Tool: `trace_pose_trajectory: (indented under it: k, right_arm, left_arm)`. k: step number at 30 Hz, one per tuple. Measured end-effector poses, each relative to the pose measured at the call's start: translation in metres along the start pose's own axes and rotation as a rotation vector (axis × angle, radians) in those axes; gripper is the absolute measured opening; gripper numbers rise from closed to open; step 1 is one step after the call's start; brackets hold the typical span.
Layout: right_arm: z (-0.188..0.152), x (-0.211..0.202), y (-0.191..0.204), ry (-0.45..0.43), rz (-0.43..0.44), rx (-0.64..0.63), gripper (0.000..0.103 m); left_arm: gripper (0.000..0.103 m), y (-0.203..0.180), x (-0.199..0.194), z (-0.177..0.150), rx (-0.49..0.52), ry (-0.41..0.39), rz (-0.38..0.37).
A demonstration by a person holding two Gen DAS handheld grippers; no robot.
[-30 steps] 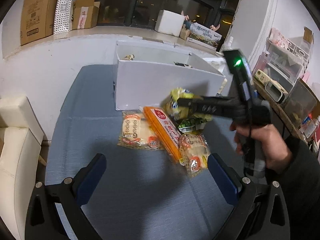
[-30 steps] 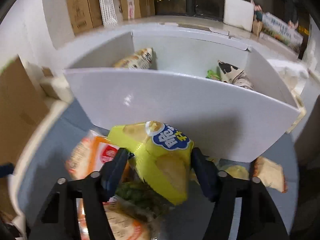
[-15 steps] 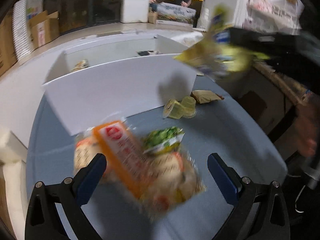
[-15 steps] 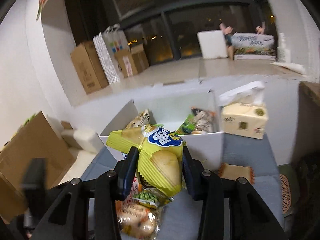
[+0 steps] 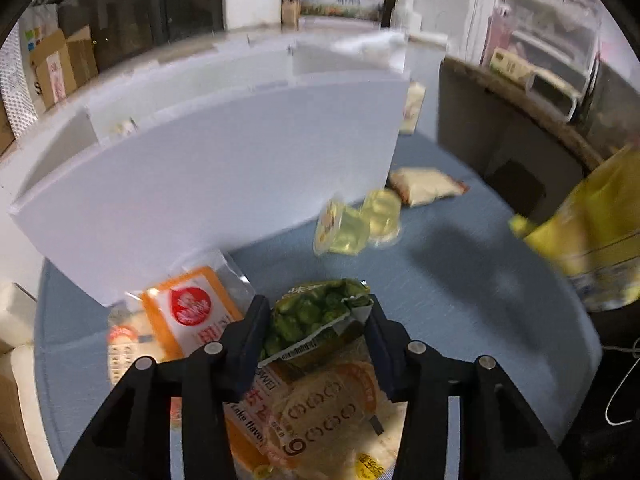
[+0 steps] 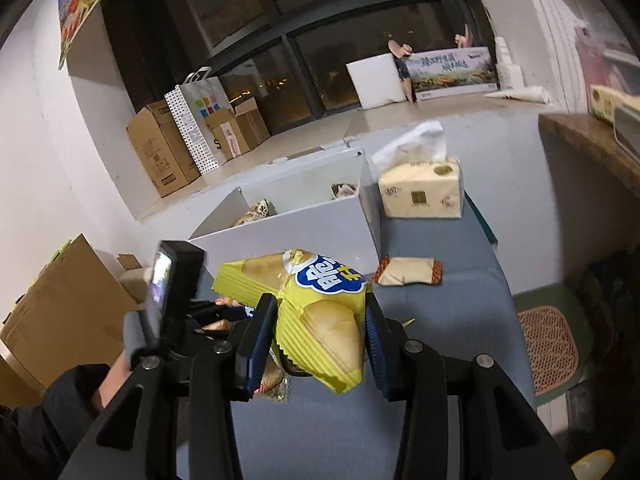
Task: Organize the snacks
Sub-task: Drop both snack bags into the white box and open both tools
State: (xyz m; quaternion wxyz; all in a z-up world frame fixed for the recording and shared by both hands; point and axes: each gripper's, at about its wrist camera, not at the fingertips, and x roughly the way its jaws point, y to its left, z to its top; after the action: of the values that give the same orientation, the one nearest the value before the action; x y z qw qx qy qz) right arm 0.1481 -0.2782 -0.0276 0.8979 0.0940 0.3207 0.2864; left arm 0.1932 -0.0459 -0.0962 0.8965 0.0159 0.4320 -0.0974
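Note:
My right gripper (image 6: 320, 336) is shut on a yellow chip bag (image 6: 316, 312) and holds it high above the blue table, back from the white divided box (image 6: 304, 224). The same bag shows blurred at the right edge of the left wrist view (image 5: 592, 236). My left gripper (image 5: 316, 332) is low over the snack pile with its jaws closed in on a green pea snack bag (image 5: 316, 320). Under it lie an orange packet (image 5: 192, 316) and a clear cake packet (image 5: 328, 404). The white box (image 5: 224, 176) stands just behind.
Two yellow jelly cups (image 5: 356, 220) and a beige snack packet (image 5: 424, 186) lie near the box's right corner. A tissue pack (image 6: 420, 192) stands beside the box. Cardboard boxes (image 6: 168, 156) sit on the ledge behind. A dark cabinet (image 5: 500, 128) is at the right.
My right gripper has lifted the yellow bag up and back from the box. My left gripper has dropped onto the pile and narrowed from wide open onto the green pea bag.

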Motion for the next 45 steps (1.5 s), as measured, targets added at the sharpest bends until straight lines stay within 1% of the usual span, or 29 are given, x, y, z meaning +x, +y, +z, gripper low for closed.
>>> trace_pose_trajectory:
  k: [3, 6, 9, 12, 14, 17, 20, 23, 25, 26, 27, 28, 29, 30, 31, 32, 36, 40, 42, 45]
  right_arm:
    - [-0.002, 0.005, 0.001, 0.007, -0.014, -0.007, 0.046]
    - [0.000, 0.013, 0.007, 0.011, 0.002, -0.008, 0.046]
    - [0.011, 0.025, 0.020, 0.015, 0.020, -0.034, 0.046]
    - [0.033, 0.041, 0.034, 0.006, 0.039, -0.055, 0.046]
    - [0.053, 0.054, 0.042, 0.001, 0.041, -0.058, 0.046]
    - [0.082, 0.075, 0.049, -0.006, 0.060, -0.047, 0.046]
    - [0.113, 0.102, 0.053, -0.008, 0.049, -0.046, 0.046]
    - [0.137, 0.132, 0.051, 0.021, 0.022, -0.026, 0.047]
    - [0.146, 0.149, 0.048, 0.032, 0.001, -0.025, 0.047]
    - [0.151, 0.159, 0.048, 0.044, -0.021, -0.040, 0.047]
    - [0.154, 0.165, 0.049, 0.052, -0.038, -0.057, 0.048]
    - [0.158, 0.172, 0.049, 0.058, -0.057, -0.078, 0.056]
    - [0.161, 0.180, 0.049, 0.070, -0.076, -0.102, 0.083]
    - [0.163, 0.181, 0.048, 0.057, -0.097, -0.109, 0.095]
    - [0.162, 0.178, 0.046, 0.032, -0.109, -0.106, 0.103]
    - [0.162, 0.174, 0.044, 0.004, -0.114, -0.099, 0.103]
    - [0.154, 0.170, 0.036, 0.031, -0.110, -0.075, 0.103]
    - [0.146, 0.158, 0.039, 0.011, -0.131, -0.096, 0.103]
    - [0.141, 0.150, 0.043, 0.014, -0.115, -0.103, 0.103]
    - [0.128, 0.130, 0.054, -0.001, -0.084, -0.123, 0.103]
  left_arm:
    - [0.052, 0.008, -0.032, 0.006, -0.033, -0.082, -0.015]
    - [0.052, 0.022, -0.067, 0.011, -0.066, -0.165, -0.019]
    - [0.052, 0.040, -0.098, 0.021, -0.097, -0.242, -0.029]
    - [0.052, 0.057, -0.112, 0.037, -0.123, -0.276, -0.027]
    - [0.052, 0.068, -0.115, 0.048, -0.137, -0.292, -0.024]
    - [0.052, 0.088, -0.107, 0.071, -0.188, -0.302, -0.037]
    - [0.052, 0.100, -0.099, 0.084, -0.202, -0.304, -0.026]
    - [0.052, 0.107, -0.087, 0.100, -0.193, -0.292, -0.014]
    - [0.052, 0.109, -0.078, 0.107, -0.183, -0.284, 0.005]
    - [0.053, 0.110, -0.073, 0.110, -0.181, -0.279, 0.016]
    - [0.056, 0.113, -0.064, 0.114, -0.179, -0.252, 0.016]
    - [0.060, 0.116, -0.059, 0.116, -0.186, -0.225, 0.007]
    - [0.080, 0.120, -0.053, 0.118, -0.205, -0.202, 0.006]
    - [0.102, 0.124, -0.049, 0.118, -0.225, -0.189, 0.014]
    - [0.103, 0.127, -0.048, 0.117, -0.238, -0.194, 0.027]
    - [0.103, 0.130, -0.049, 0.114, -0.244, -0.212, 0.038]
    - [0.103, 0.134, -0.050, 0.106, -0.244, -0.199, 0.046]
    - [0.103, 0.133, -0.060, 0.101, -0.237, -0.207, 0.059]
    - [0.103, 0.132, -0.066, 0.098, -0.235, -0.197, 0.053]
    - [0.103, 0.123, -0.084, 0.086, -0.205, -0.212, 0.040]
